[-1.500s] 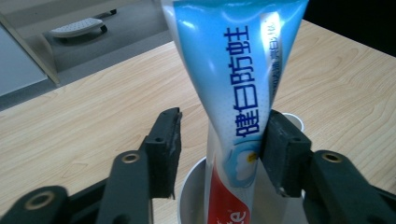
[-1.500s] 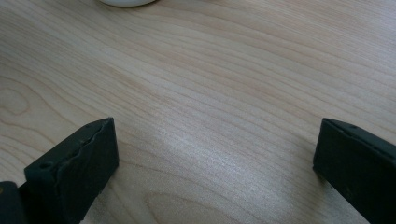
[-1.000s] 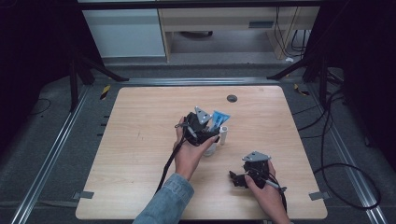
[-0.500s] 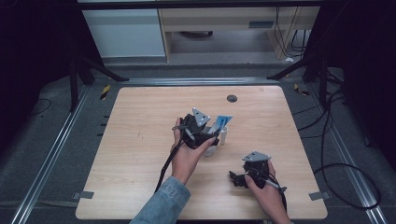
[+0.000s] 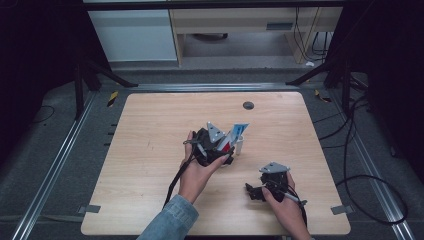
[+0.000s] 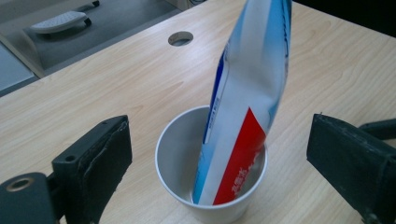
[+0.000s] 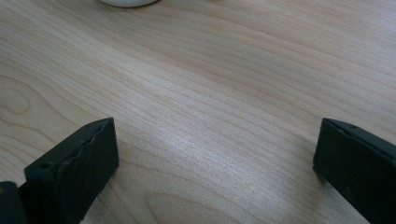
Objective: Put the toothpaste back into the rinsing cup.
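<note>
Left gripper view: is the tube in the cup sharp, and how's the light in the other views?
Left gripper view: toothpaste tube and white cup sharp, evenly lit; high view: table lit, surroundings dark; right gripper view: soft glare on the wood, near claw tips slightly soft.

The left tool [image 5: 226,146] has drawn back a little toward the person from the white paper cup [image 5: 238,146] on the tabletop, and its jaws have just been opening. They now stand wide to either side of the cup, touching nothing. The blue, white and red toothpaste tube [image 6: 243,107] stands free in the cup, leaning against its rim, no longer held.
</note>
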The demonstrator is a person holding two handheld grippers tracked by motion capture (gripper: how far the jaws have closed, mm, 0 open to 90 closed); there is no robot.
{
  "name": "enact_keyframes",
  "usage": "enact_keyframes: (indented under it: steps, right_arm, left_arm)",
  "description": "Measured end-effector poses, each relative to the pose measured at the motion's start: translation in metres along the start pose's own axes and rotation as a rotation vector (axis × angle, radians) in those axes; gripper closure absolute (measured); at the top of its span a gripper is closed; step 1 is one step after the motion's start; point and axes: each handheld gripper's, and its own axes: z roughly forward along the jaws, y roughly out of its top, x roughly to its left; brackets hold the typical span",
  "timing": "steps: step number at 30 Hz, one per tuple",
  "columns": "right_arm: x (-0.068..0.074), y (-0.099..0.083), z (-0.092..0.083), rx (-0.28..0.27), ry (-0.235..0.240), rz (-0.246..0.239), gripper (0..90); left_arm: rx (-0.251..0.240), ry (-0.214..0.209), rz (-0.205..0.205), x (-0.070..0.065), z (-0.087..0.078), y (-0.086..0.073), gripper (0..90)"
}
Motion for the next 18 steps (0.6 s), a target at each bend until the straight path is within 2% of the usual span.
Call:
enact_keyframes:
  steps: [5,8,12,18]
  right_arm:
    - [0.0,0.0,0.0,0.0,0.001,-0.001,0.3]
    - [0.0,0.0,0.0,0.0,0.001,-0.001,0.3]
    - [0.0,0.0,0.0,0.0,0.001,0.0,0.3]
    - [0.0,0.0,0.0,0.0,0.001,0.0,0.3]
  left_arm:
    - [-0.001,-0.033,-0.015,0.0,-0.005,-0.002,6.2]
    - [-0.006,-0.028,-0.018,0.003,-0.007,-0.003,6.8]
    - [-0.009,0.001,-0.032,0.012,-0.01,-0.008,7.4]
    - [-0.004,0.016,-0.049,0.023,-0.015,-0.016,7.7]
